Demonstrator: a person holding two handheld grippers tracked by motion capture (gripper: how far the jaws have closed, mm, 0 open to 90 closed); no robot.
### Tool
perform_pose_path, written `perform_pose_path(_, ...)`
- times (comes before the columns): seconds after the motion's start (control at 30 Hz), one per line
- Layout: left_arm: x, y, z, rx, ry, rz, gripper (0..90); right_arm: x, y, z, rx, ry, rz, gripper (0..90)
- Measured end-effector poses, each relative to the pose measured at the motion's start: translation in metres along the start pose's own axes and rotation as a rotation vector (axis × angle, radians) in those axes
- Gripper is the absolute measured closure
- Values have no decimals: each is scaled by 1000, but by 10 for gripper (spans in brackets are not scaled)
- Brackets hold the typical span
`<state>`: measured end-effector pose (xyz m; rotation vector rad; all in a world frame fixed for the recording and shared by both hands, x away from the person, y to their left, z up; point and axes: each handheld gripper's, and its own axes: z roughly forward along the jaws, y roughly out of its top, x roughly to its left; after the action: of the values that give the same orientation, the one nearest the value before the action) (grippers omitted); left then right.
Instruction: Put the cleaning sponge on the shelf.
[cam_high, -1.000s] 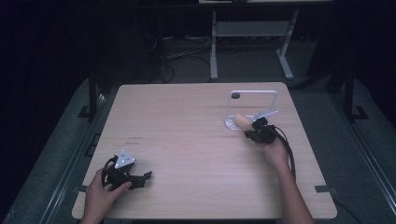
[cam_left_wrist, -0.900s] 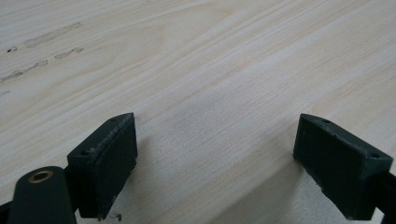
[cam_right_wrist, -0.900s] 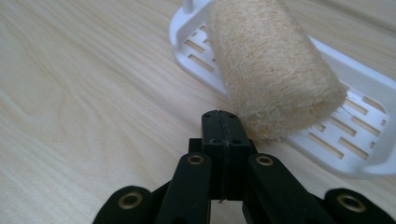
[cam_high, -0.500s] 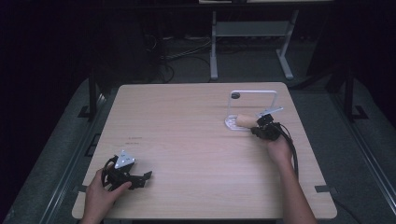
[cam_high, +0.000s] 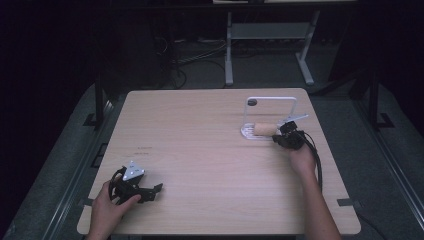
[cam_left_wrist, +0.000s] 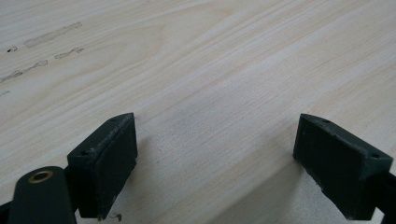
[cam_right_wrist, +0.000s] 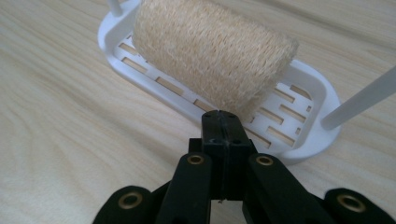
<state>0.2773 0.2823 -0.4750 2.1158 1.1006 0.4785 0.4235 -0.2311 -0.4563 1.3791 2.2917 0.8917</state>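
Nearest, the left hand-held gripper (cam_high: 150, 192) rests low on the table (cam_high: 200, 150) with its jaws spread wide and nothing between them. Farther off, the right hand-held gripper (cam_right_wrist: 219, 122) has its jaws pressed together, empty, tips just short of the loofah roll (cam_right_wrist: 212, 56). The roll lies on its side in the white slotted tray (cam_right_wrist: 306, 126) near the table's far right. It looks light, dry, coarse and springy, so a grip across its round middle should hold. No labels or writing can be read.
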Motion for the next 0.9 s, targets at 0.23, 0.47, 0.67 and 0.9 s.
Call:
perform_pose_path(0.23,0,0,0,0,0,0,130,2,-1,-8,-16,13,-2,758)
perform_pose_path(0.47,0,0,0,0,0,0,130,11,-4,-14,-19,4,-21,480)
perform_pose_path(0.67,0,0,0,0,0,2,130,22,-9,-20,-10,11,-28,293)
perform_pose_path(0.9,0,0,0,-2,1,2,130,33,-17,-27,-41,23,-35,205)
